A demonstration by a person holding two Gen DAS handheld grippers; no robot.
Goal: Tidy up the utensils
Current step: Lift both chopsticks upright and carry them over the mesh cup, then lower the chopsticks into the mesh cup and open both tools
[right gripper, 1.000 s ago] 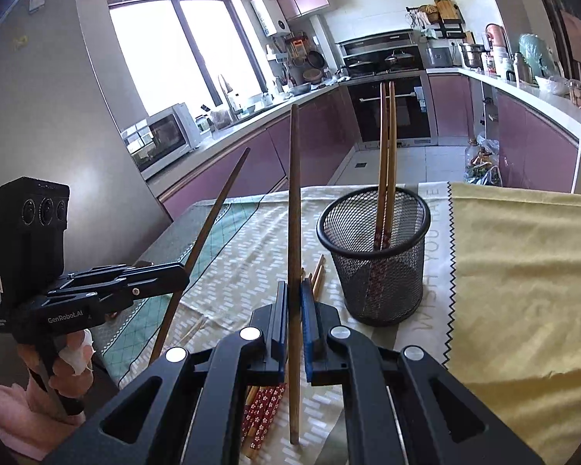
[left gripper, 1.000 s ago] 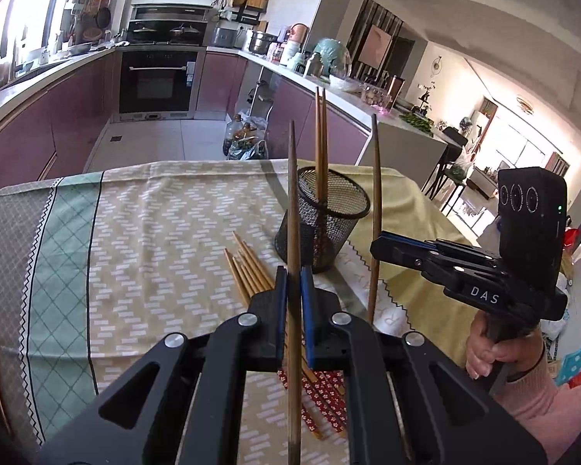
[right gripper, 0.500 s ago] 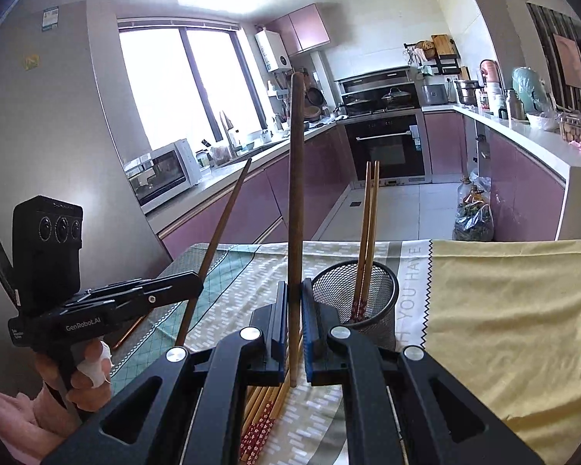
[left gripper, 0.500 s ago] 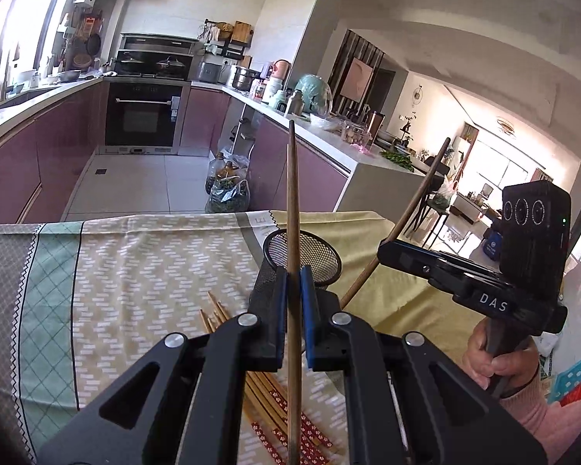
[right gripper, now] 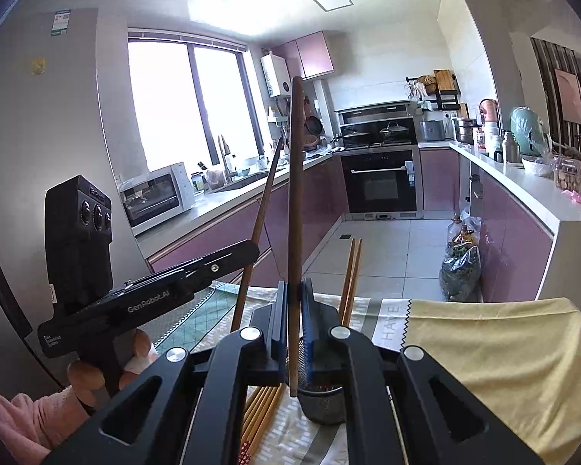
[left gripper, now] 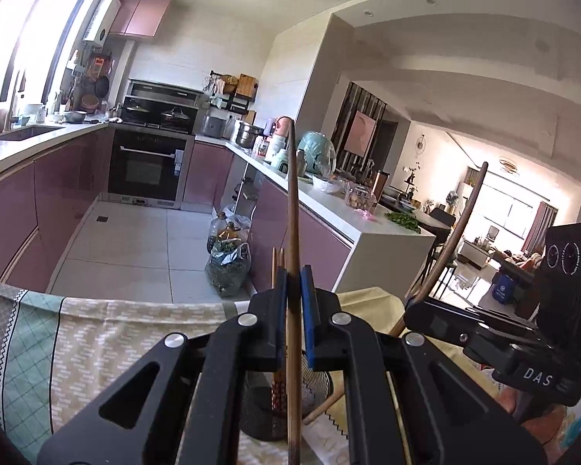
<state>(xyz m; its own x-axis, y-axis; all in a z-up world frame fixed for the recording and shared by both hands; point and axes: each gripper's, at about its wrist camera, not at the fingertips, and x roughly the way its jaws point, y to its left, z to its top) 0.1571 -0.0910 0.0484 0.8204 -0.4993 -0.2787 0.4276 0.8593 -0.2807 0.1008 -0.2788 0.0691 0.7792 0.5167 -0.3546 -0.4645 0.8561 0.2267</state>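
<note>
Over patterned cloth [left gripper: 97,329], each gripper [left gripper: 293,290] [right gripper: 293,298] clamps one slender wooden chopstick [left gripper: 293,201] [right gripper: 295,178].

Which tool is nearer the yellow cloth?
Right. The right tool hangs by the left edge of the yellow cloth, above the mesh cup. The left tool is farther out on the other side, over the green cloth.

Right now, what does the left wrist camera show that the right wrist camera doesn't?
Only the left wrist view shows the bright living room and the right gripper. Only the right wrist view shows the microwave, the window, loose chopsticks and the left gripper. Both show the oven, the mesh holder and a clamped dark chopstick.
</note>
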